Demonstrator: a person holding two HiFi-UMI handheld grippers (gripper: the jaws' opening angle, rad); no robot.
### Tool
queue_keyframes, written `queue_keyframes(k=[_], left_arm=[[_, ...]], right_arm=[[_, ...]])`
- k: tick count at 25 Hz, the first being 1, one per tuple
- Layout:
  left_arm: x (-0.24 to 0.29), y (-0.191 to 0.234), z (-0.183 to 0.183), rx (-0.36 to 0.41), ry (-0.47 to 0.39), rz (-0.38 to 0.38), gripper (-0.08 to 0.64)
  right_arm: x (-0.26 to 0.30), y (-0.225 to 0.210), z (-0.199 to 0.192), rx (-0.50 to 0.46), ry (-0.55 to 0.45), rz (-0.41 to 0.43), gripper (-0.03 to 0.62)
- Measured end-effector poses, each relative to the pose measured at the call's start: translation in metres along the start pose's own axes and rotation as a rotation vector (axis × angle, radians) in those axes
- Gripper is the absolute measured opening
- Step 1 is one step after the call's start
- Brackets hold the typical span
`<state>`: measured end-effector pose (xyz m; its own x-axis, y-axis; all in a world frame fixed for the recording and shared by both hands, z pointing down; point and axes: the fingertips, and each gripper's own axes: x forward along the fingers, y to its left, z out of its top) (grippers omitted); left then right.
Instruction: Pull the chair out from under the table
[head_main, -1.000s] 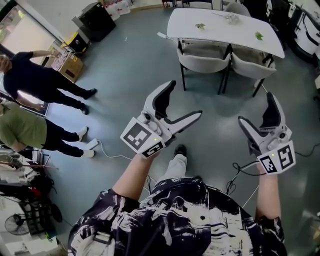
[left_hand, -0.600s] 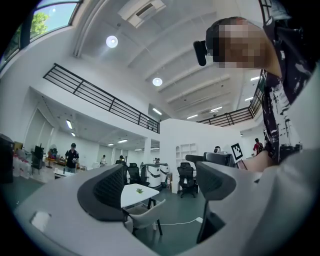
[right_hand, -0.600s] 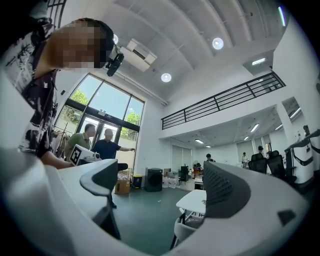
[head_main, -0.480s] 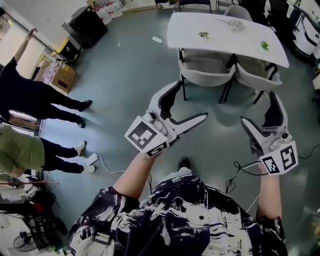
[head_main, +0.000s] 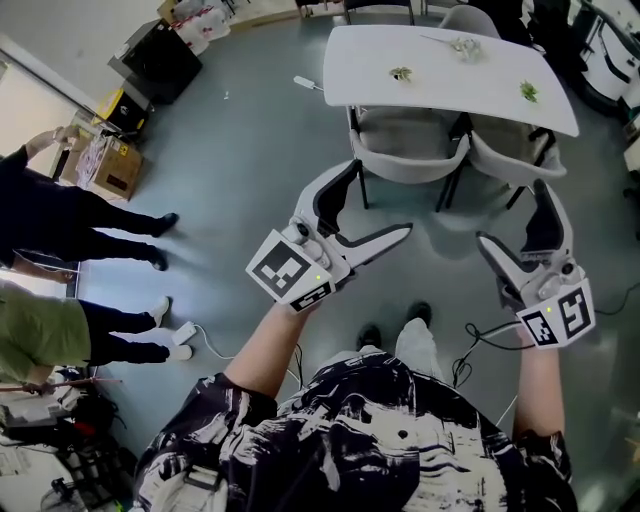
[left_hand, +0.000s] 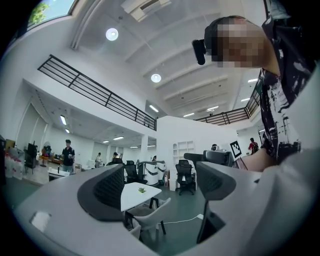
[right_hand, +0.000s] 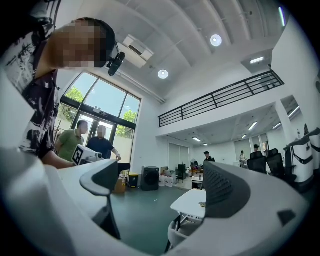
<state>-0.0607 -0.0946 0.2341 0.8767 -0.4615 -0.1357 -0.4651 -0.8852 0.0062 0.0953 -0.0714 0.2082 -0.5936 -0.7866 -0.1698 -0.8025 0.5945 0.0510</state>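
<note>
Left chair (head_main: 408, 140) is tucked under the table (head_main: 450, 75) at its near edge, toward the near-left corner. Right chair (head_main: 512, 152) is just beside it. Backrests face us. Looks like a stiff plastic shell on thin dark legs, so probably light and should slide on the floor (head_main: 250, 150). Best hold is the backrest top rim; it's smooth, so it may slip. Left gripper (head_main: 375, 200) and right gripper (head_main: 515, 215) are well short of the chairs, jaws apart, nothing between them.

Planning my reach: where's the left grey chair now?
Head view, top centre: the left light grey plastic chair sits tucked under the white table, beside a matching chair.
</note>
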Motion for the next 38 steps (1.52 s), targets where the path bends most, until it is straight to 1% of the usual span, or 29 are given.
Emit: queue_keyframes(k=[5, 8, 11, 15, 20, 22, 24, 27, 29, 34, 36, 38], left_arm=[[0.039, 0.024, -0.002, 0.021, 0.010, 0.040, 0.431], [0.067, 0.041, -0.009, 0.033, 0.029, 0.073, 0.431], [0.093, 0.050, -0.023, 0.043, 0.056, 0.093, 0.431], [0.112, 0.067, -0.048, 0.038, 0.100, 0.077, 0.431], [0.120, 0.092, -0.092, 0.036, 0.189, 0.027, 0.431], [0.122, 0.105, -0.112, 0.045, 0.234, -0.005, 0.431], [0.126, 0.122, -0.136, 0.077, 0.289, -0.038, 0.431], [0.133, 0.154, -0.183, 0.126, 0.396, -0.082, 0.431], [0.138, 0.174, -0.225, 0.160, 0.492, -0.120, 0.431], [0.140, 0.208, -0.345, 0.259, 0.751, -0.236, 0.430], [0.138, 0.223, -0.386, 0.291, 0.832, -0.266, 0.430], [0.136, 0.239, -0.417, 0.318, 0.891, -0.292, 0.430]], right_arm=[[0.017, -0.047, -0.008, 0.010, 0.000, 0.049, 0.486], [0.030, -0.076, -0.014, 0.009, 0.008, 0.102, 0.485], [0.040, -0.100, -0.029, 0.015, 0.032, 0.171, 0.485], [0.061, -0.115, -0.060, 0.005, 0.093, 0.237, 0.485], [0.085, -0.121, -0.112, 0.022, 0.183, 0.255, 0.485], [0.094, -0.123, -0.138, 0.016, 0.234, 0.258, 0.485], [0.108, -0.126, -0.164, -0.009, 0.287, 0.268, 0.485], [0.131, -0.136, -0.217, -0.085, 0.395, 0.307, 0.485], [0.141, -0.143, -0.263, -0.148, 0.503, 0.349, 0.485], [0.151, -0.170, -0.392, -0.318, 0.767, 0.477, 0.485], [0.147, -0.187, -0.439, -0.401, 0.874, 0.518, 0.485], [0.143, -0.202, -0.476, -0.473, 0.965, 0.560, 0.485]])
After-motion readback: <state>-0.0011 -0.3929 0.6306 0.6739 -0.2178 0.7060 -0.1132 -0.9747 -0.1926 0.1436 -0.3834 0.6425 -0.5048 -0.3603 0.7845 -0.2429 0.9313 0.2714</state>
